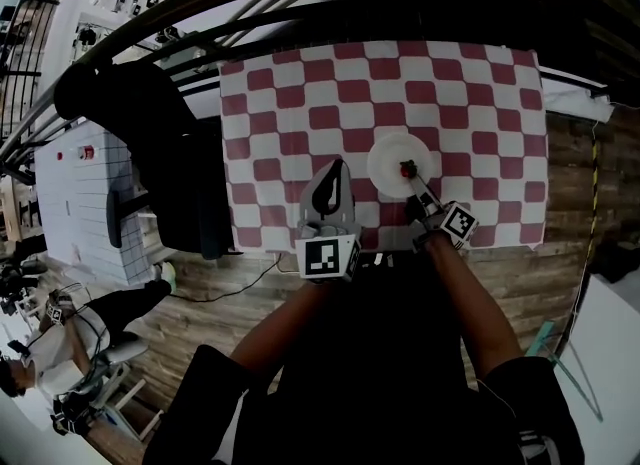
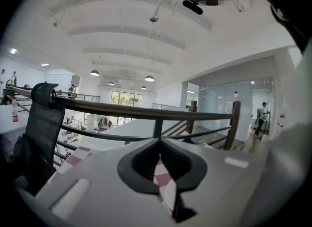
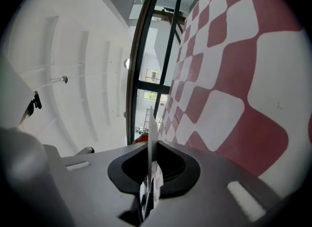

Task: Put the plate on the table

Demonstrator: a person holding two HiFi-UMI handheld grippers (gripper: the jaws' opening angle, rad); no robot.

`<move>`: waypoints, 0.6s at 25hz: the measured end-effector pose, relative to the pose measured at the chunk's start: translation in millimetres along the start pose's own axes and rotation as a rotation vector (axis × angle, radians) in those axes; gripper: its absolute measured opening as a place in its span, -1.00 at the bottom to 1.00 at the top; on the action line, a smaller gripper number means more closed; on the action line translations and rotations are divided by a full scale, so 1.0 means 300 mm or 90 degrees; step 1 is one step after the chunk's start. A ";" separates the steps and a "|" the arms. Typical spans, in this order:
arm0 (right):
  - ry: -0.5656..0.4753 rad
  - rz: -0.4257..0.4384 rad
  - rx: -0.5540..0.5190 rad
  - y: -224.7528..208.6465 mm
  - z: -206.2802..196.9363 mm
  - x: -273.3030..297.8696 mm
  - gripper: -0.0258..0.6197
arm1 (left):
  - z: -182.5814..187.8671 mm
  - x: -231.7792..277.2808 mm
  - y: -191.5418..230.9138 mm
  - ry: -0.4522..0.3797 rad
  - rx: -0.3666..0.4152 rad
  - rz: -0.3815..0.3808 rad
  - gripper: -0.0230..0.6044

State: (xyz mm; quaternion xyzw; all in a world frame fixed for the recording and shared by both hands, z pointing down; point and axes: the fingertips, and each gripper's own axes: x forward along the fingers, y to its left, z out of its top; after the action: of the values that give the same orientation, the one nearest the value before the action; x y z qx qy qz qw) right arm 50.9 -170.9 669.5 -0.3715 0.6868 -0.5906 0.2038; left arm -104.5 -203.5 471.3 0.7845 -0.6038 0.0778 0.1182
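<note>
The plate (image 1: 395, 158) is white and round, and in the head view it sits over the near right part of the table (image 1: 480, 83), above the red-and-white checked cloth (image 1: 300, 103) that covers it. I cannot tell whether its underside touches the cloth. I hold it by its near rim with my right gripper (image 1: 409, 169). In the right gripper view the plate (image 3: 152, 133) shows edge-on as a thin pale blade running straight up out of my fingers (image 3: 175, 165), which are closed on it from both sides. The gripper is rolled onto its side, so the cloth (image 3: 234, 74) fills the right half of that view. My left gripper (image 1: 338, 165) hangs just beside the plate on its left, over the near edge of the table, and points away from me. In the left gripper view its fingers (image 2: 141, 165) are drawn together until the tips meet, and nothing is between them. Only a strip of cloth (image 2: 73, 160) shows through the hollow behind the tips. Each gripper carries a marker cube (image 1: 328, 256) near my hand. A black chair (image 1: 160, 123) stands off the table's left side. A dark railing (image 1: 200, 13) runs along beyond the table's far side. Wooden floor (image 1: 540, 273) lies between the table and me.
</note>
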 end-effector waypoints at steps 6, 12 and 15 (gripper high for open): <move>0.013 -0.017 0.036 -0.072 -0.046 0.021 -0.86 | -0.014 0.003 -0.038 0.009 0.010 -0.019 -0.90; 0.015 -0.111 0.079 -0.161 -0.096 -0.004 -0.86 | -0.015 -0.006 -0.050 0.006 0.008 -0.027 -0.90; 0.009 -0.089 0.092 -0.156 -0.111 0.028 -0.86 | -0.016 -0.006 -0.028 0.008 0.013 -0.019 -0.90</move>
State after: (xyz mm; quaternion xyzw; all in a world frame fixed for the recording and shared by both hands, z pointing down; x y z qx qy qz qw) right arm 34.3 -156.4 723.1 -0.3983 0.6161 -0.6543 0.1834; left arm -97.0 -198.4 474.5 0.7938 -0.5908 0.0871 0.1149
